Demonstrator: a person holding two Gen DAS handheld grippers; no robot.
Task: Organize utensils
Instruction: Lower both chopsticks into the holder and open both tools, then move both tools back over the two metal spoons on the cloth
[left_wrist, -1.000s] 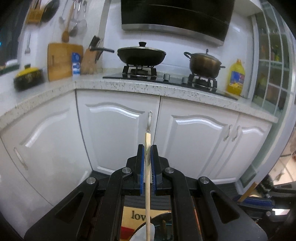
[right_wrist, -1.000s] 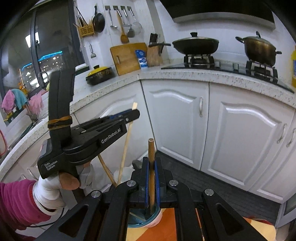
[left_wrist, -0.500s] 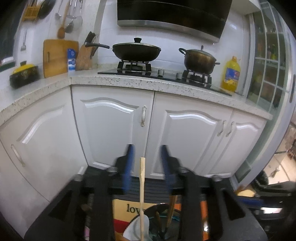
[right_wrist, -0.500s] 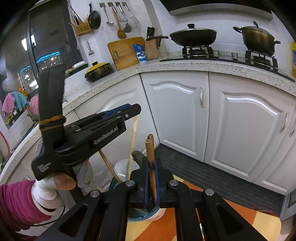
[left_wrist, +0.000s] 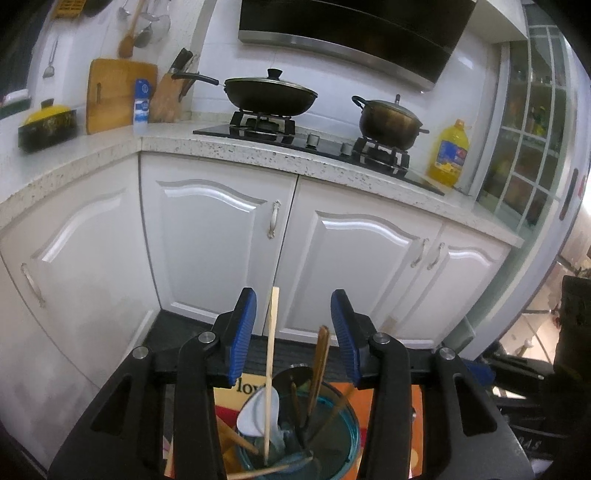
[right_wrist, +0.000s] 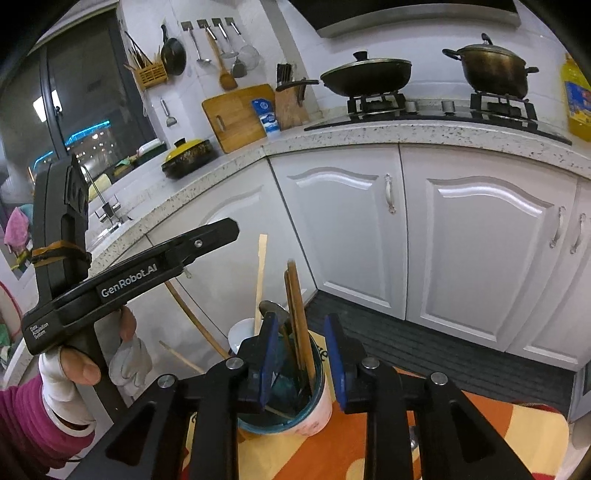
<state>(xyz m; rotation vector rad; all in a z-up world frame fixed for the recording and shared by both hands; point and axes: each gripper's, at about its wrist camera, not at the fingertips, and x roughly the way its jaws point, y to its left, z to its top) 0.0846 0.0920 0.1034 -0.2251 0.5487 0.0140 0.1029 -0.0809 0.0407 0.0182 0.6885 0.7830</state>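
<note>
Utensil cup (right_wrist: 317, 402), near centre: holds pale chopstick (left_wrist: 271, 354), brown chopsticks (right_wrist: 297, 317); light, stiff, slippery sticks, best pinched mid-shaft. Left gripper (left_wrist: 293, 332) just released, jaws wide; right gripper (right_wrist: 299, 354) just opening, grasping nothing

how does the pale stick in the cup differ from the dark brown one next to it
The pale stick is light bamboo-coloured, thin and nearly upright; the dark brown stick is darker, looks broader and leans right. The pale one's tip rises higher. Both stand loose in the cup, touched by neither gripper.
</note>
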